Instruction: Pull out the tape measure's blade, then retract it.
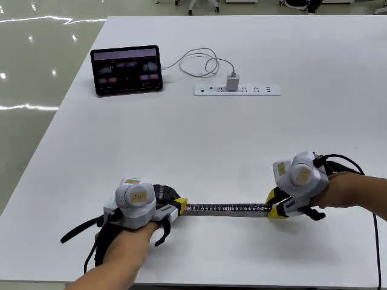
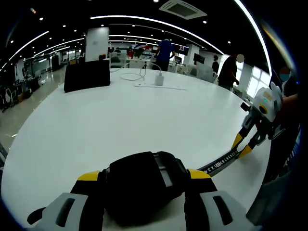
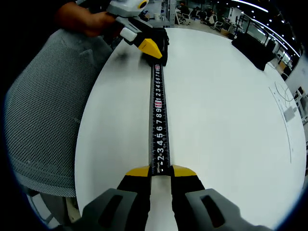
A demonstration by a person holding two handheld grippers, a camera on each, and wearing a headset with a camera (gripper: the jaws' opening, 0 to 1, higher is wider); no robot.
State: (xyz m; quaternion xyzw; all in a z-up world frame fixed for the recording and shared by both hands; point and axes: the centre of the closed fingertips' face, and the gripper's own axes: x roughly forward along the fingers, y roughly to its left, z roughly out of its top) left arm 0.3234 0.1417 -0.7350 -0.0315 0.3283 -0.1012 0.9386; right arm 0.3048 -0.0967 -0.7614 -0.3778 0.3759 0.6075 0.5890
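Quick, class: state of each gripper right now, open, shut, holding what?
Left gripper: shut on the tape measure's case.
Right gripper: shut on the blade, at its end.

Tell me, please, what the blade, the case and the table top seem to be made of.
The blade: probably thin coated metal, dark and matte, with printed white and red numerals. The case: looks like black plastic or rubber, dull with slight sheen. The table top: smooth white, perhaps laminate; the core is hidden.
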